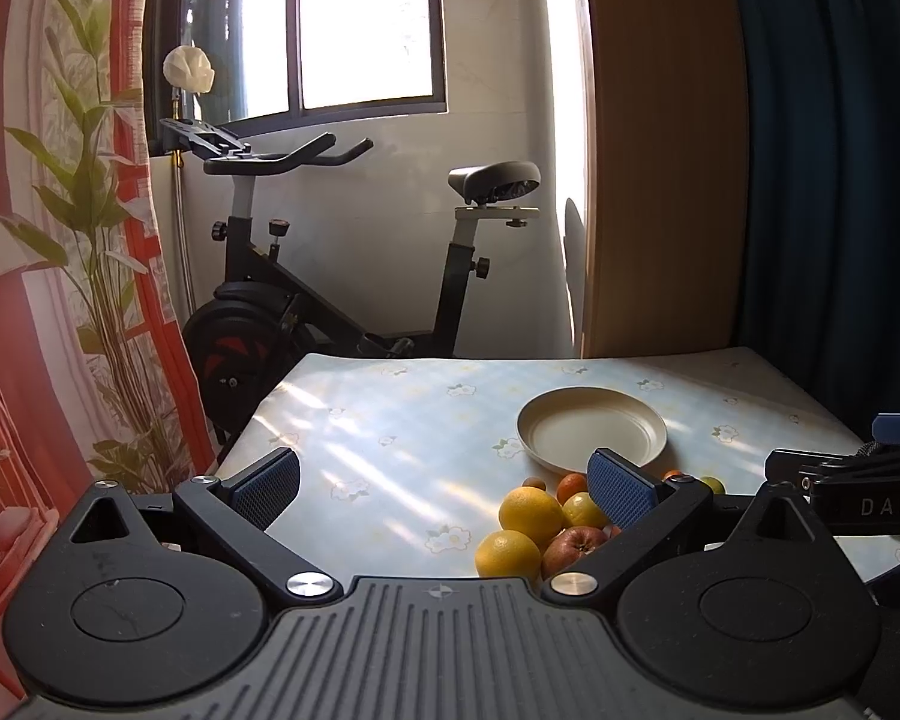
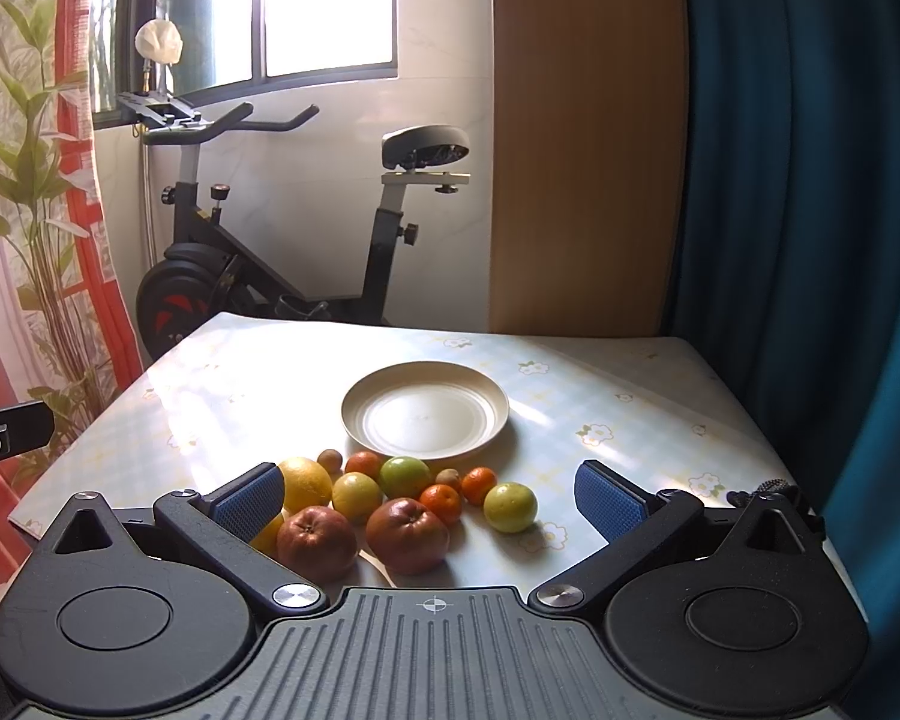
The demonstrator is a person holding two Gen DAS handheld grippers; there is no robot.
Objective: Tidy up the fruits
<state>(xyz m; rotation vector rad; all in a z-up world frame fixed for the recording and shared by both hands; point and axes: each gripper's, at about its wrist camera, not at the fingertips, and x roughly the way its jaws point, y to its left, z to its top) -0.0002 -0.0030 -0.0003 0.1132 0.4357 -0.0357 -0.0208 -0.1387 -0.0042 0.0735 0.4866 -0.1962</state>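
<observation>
A table [image 2: 222, 396] covered in a pale floral cloth carries the whole arrangement; an exercise bike [image 2: 258, 252] stands beyond its far edge, under a window. Near the table's middle sits a cream plate [image 2: 384, 396], bare of fruit, which serves here as the landmark.

All fruit lies in a loose cluster on the near side of the plate. Largest are two reddish-brown apples [image 2: 407, 535], side by side at the cluster's near edge, farthest from the plate. To their left, a yellow citrus [image 2: 306, 483] is partly hidden behind a gripper finger. Two green fruits follow: one [image 2: 405, 476] just short of the plate's near rim, the other [image 2: 510, 507] alone at the cluster's right. A paler yellow fruit [image 2: 357, 497] sits between the yellow citrus and the first green fruit. Smaller still are three mandarins [image 2: 443, 503], and smallest are two brown, kiwi-like fruits [image 2: 330, 459] closest to the plate's rim.

The right gripper [image 2: 429, 495] hovers on the near side of the cluster, jaws spread wide and holding nothing. The left gripper [image 1: 444, 483] waits to the plate's left, likewise spread and empty.

The task appears not yet begun. The chief risk, as a judgement: the fruits touch one another, so a finger lowered into the cluster may nudge a round neighbour and send it rolling toward the table edge. The plate's shallow rim may also let a dropped fruit roll back out.
</observation>
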